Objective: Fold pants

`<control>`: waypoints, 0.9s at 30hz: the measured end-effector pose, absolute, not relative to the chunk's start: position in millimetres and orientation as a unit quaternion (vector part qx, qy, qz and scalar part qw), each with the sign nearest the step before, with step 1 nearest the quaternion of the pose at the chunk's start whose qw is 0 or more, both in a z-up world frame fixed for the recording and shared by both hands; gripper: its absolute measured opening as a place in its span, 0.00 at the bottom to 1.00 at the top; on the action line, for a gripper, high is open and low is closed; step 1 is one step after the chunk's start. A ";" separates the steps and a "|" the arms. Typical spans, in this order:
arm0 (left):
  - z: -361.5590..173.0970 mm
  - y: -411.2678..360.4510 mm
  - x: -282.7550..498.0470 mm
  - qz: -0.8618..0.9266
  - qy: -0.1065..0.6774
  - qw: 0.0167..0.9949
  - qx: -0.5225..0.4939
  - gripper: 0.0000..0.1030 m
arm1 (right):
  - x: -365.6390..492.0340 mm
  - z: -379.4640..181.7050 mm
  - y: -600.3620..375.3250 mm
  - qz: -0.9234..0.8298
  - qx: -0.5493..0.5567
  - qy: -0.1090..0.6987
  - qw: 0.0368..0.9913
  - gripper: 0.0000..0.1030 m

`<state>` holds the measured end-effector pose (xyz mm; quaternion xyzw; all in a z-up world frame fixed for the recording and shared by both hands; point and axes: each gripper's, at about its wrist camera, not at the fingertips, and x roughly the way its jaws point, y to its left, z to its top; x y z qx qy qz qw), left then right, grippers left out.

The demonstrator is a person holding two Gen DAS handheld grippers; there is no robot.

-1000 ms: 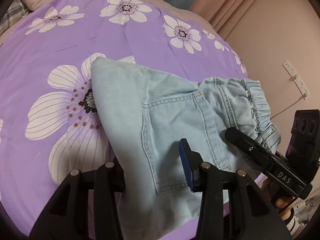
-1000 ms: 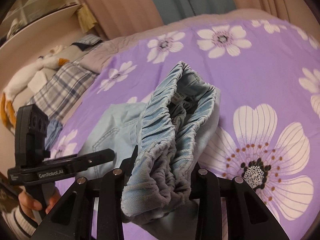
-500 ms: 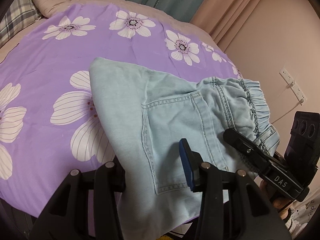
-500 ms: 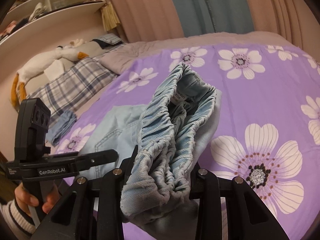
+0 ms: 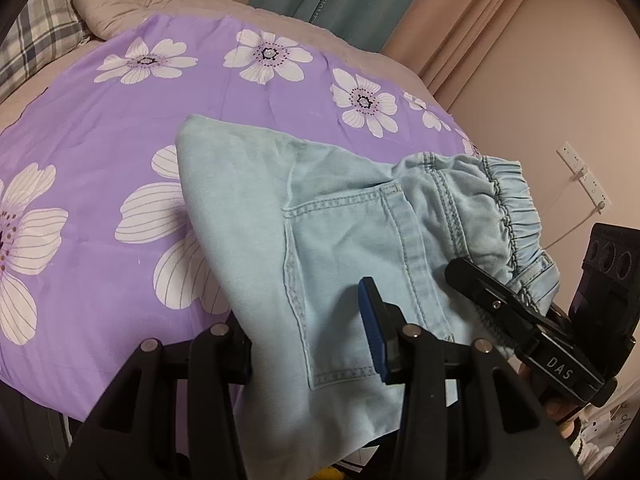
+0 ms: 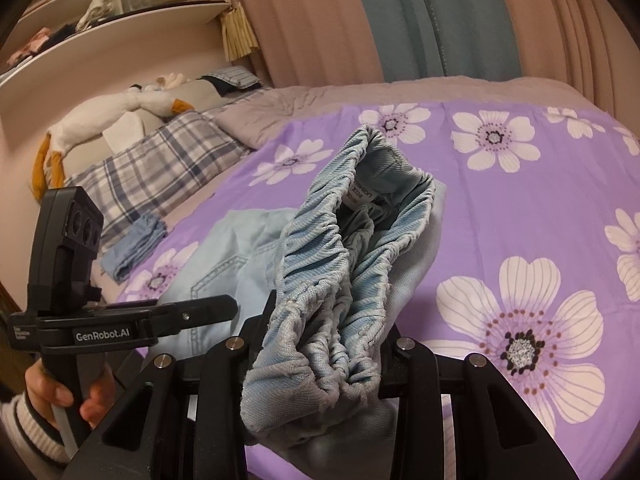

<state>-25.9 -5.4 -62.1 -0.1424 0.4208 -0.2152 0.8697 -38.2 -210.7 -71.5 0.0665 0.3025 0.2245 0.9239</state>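
Right wrist view: right tongs point(image 6: 320, 354) clamped on the bunched waistband point(image 6: 340, 280), left tongs point(image 5: 308, 332) pinching the pants point(image 5: 320, 232) — soft, light denim, floppy anywhere but seams.

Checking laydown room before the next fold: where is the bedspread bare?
Bare purple bedspread beyond and right of the pants, towards the curtains. Crowded at the plaid pillow and small folded blue cloth.

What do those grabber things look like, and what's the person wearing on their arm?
Both are black plastic. The left gripper has a blue pad on one finger and white "GenRobot.AI" lettering on its side. The right gripper reads "DAS", with three round lenses on its upright block. The sleeve has a ribbed cuff, white with dark stripes.
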 end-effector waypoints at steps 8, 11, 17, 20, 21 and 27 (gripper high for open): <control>-51.6 -0.9 -26.9 -0.210 0.407 0.879 -0.133 0.41 | -39.0 -62.8 -206.8 0.234 0.059 0.288 0.927 0.36; -49.2 1.9 -25.9 -0.204 0.403 0.883 -0.132 0.41 | -37.6 -59.1 -201.7 0.237 0.053 0.280 0.929 0.36; -44.7 13.4 -34.8 -0.186 0.395 0.890 -0.132 0.41 | -36.0 -54.5 -192.1 0.256 0.045 0.273 0.926 0.36; -43.0 19.6 -39.4 -0.177 0.392 0.892 -0.137 0.41 | -37.4 -52.1 -185.6 0.266 0.038 0.269 0.925 0.36; -42.0 21.6 -41.2 -0.175 0.391 0.893 -0.137 0.41 | -37.9 -51.1 -183.8 0.268 0.036 0.268 0.925 0.36; -37.5 28.0 -47.4 -0.168 0.386 0.896 -0.138 0.41 | -44.4 -45.8 -174.8 0.283 0.030 0.257 0.924 0.36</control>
